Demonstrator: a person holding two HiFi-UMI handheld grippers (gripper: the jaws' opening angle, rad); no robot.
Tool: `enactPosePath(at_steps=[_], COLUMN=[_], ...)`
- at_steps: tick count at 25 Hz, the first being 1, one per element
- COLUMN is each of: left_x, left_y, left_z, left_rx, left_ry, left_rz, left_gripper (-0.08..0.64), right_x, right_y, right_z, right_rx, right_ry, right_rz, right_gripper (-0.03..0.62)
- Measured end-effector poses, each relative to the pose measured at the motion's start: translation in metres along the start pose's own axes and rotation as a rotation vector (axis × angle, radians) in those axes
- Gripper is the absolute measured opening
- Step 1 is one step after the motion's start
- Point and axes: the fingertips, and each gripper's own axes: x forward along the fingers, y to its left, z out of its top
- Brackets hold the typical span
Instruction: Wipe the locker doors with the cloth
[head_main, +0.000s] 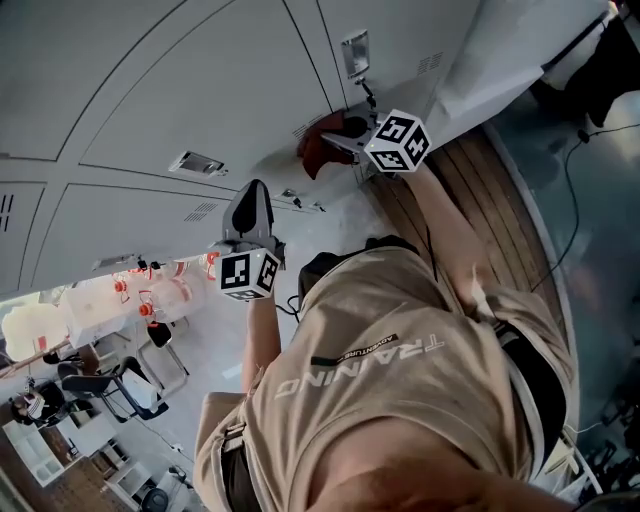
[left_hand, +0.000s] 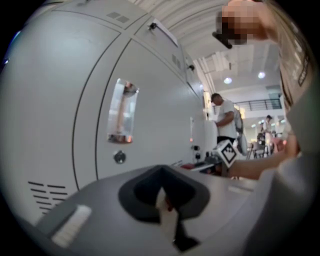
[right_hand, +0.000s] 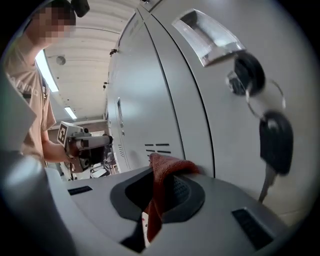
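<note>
the locker doors (head_main: 150, 100) are faced, so wiping looks to be in hand. the left gripper (left_hand: 167, 215) is held pressed together, empty. the right gripper (right_hand: 150, 220) is clamped on the red cloth (right_hand: 161, 185) right by a door; next it probably needs to be pressed flat, clear of the dangling key (right_hand: 275, 142).

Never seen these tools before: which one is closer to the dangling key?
Right. The right gripper, holding the cloth, is just beside the key; the left gripper hangs farther along the lockers.
</note>
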Motion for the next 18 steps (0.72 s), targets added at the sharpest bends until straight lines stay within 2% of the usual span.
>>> enactPosePath(at_steps=[7, 11, 14, 18], left_x=[-0.022, -0.036, -0.042, -0.056], left_y=[0.006, 0.008, 0.006, 0.006], left_z=[-0.013, -0.027, -0.028, -0.019], left_rx=[-0.017, -0.041, -0.043, -0.026], left_ry=[0.058, 0.096, 0.089, 0.05], left_rz=[0.039, 0.054, 0.046, 0.052], left_gripper=[0.005, 0.005, 0.005, 0.005], right_x=[0.009, 0.008, 0.004, -0.012], right_y=[-0.021, -0.023, -0.013, 0.028], right_z=[-0.071, -0.092, -0.085, -0.056], right_rx=[0.077, 0.052, 0.016, 0.002], right_ry=[0.138, 0.182, 0.151, 0.053], right_rz=[-0.11, -0.187, -0.243, -0.292], right_gripper=[0.028, 0.029, 0.029, 0.029])
